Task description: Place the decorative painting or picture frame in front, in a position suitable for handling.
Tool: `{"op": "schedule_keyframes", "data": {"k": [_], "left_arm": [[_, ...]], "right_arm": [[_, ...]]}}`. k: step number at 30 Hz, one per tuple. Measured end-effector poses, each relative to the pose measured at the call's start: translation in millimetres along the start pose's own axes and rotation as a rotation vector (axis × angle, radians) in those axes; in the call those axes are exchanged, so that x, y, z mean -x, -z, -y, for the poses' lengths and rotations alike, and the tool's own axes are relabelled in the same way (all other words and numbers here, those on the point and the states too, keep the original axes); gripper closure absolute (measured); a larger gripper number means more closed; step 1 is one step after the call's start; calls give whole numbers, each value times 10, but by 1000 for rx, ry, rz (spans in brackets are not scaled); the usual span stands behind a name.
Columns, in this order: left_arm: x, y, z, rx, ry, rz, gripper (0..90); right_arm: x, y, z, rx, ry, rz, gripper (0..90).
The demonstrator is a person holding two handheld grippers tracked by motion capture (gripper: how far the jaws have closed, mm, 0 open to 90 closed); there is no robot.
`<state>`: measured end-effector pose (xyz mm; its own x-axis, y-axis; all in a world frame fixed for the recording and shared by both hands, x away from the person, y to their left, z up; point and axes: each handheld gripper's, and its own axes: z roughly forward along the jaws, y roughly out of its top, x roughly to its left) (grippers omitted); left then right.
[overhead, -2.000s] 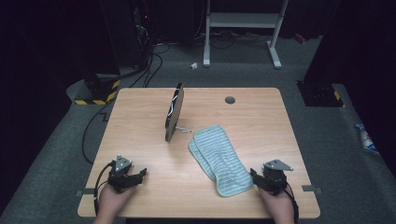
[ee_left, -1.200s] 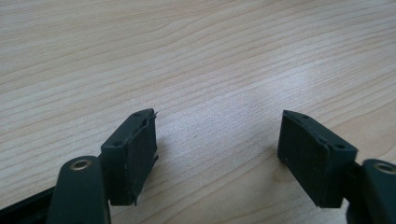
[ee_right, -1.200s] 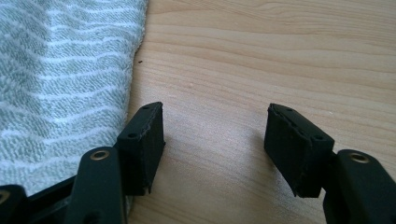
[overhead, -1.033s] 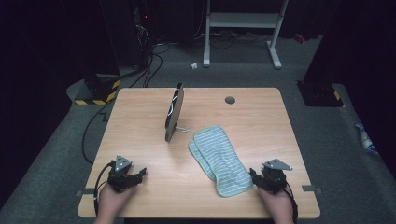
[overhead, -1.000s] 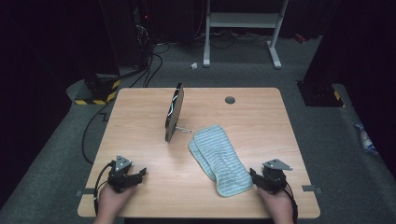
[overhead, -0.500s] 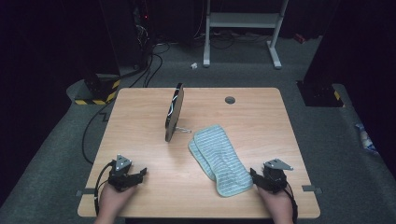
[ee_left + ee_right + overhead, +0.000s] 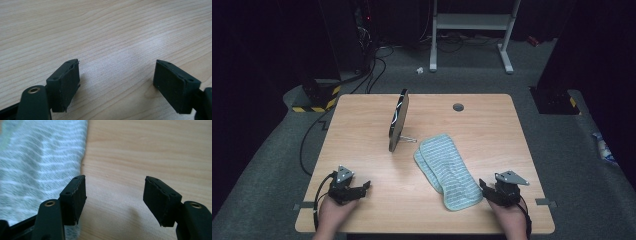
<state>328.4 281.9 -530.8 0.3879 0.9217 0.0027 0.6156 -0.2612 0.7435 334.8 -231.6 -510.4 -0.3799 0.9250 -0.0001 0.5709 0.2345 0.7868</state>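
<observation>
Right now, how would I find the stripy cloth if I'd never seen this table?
Start at the wooden table and go to its near right part. The cloth lies flat there, folded long, just left of the right gripper. It's the soft pale blue-green thing with thin white stripes; the dark mirror behind it stands up.

On the table, the cloth lies right of the propped-up panel, perhaps touching its stand.
</observation>
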Motion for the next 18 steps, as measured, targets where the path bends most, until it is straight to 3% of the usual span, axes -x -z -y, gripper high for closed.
{"op": "schedule_keyframes", "data": {"k": [3,10,11,13,14,18], "left_arm": [[0,0,0,0,0,0,213],[-3,0,0,0,-1,3,215],[-3,0,0,0,-1,3,215],[-3,0,0,0,-1,4,215],[-3,0,0,0,-1,5,215],[-3,0,0,0,-1,5,215]], "right_arm": [[-43,45,-37,24,8,-13,343],[-308,111,-109,61,38,-98,323],[-415,100,-114,61,57,-134,316],[-454,92,-113,58,66,-146,316],[-565,65,-104,40,88,-177,324],[-720,16,-79,18,128,-223,332]]}}
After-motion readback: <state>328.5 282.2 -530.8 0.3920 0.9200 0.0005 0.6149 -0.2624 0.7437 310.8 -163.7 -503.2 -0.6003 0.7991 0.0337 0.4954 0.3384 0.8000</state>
